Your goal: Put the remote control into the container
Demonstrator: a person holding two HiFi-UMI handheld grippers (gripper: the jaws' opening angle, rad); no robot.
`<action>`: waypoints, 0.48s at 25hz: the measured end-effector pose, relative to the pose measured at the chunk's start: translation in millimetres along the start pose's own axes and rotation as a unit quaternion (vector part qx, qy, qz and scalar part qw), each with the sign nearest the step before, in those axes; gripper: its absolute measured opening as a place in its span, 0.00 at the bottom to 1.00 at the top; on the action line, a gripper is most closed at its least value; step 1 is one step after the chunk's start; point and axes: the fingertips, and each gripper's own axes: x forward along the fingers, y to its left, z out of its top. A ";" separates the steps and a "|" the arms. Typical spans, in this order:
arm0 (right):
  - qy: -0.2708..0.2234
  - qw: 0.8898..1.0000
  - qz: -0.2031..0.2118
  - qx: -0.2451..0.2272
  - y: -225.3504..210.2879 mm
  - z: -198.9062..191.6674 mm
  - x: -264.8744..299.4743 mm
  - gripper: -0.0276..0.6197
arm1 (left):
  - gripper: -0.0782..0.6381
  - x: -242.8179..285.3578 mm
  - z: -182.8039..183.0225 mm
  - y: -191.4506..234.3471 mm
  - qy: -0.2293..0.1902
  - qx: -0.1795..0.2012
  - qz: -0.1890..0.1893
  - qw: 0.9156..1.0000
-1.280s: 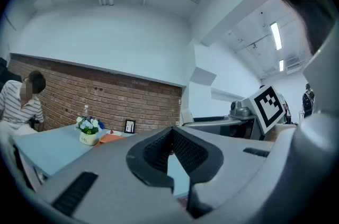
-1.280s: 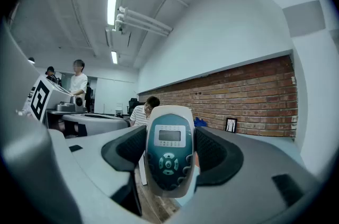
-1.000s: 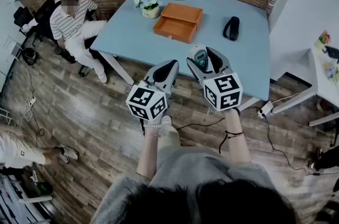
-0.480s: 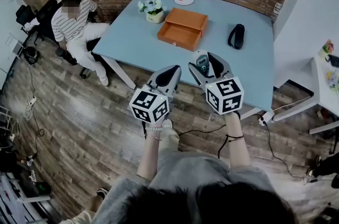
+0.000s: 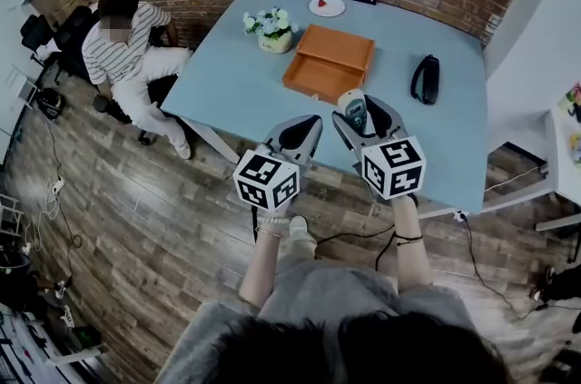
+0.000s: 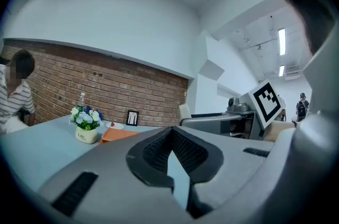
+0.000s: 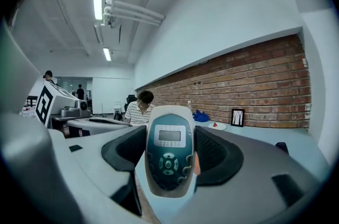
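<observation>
Facing the blue table (image 5: 227,73), I see the orange container (image 5: 329,64) lying at 12 o'clock from my grippers. My right gripper (image 5: 356,105) clamps the remote control (image 7: 169,151); my left gripper (image 5: 306,124), at its 9 o'clock, is closed and empty.

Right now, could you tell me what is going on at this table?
A person holds a gripper in each hand. The right gripper is shut on the remote control, held over the near edge of the blue table. The left gripper is shut and empty beside it. The orange container sits open farther ahead, with nothing in it.
</observation>
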 end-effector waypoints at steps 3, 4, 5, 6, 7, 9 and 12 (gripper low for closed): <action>0.007 1.000 -0.009 0.003 -3.4 -0.2 24.0 0.49 | 0.11 8.7 -0.5 22.7 0.008 -0.003 -0.013 1.000; 0.010 1.000 -0.013 0.001 -4.8 0.2 31.5 0.49 | 0.11 11.5 0.3 30.4 0.009 -0.003 -0.017 1.000; 0.012 1.000 -0.017 0.000 -5.9 1.0 38.6 0.49 | 0.11 14.0 1.5 38.5 0.011 -0.004 -0.021 1.000; 0.013 1.000 -0.021 -0.003 -6.5 2.2 45.6 0.49 | 0.11 16.3 2.8 46.7 0.012 -0.004 -0.024 1.000; 0.014 1.000 -0.025 -0.007 -6.7 3.5 52.5 0.49 | 0.11 18.5 4.0 54.8 0.014 -0.004 -0.028 1.000; 0.016 0.999 -0.031 -0.011 -6.9 5.5 66.4 0.49 | 0.11 23.1 5.9 69.3 0.017 -0.003 -0.037 0.999; 0.019 0.999 -0.042 -0.009 -9.7 7.1 86.1 0.49 | 0.11 30.7 6.7 88.4 0.023 -0.001 -0.053 0.998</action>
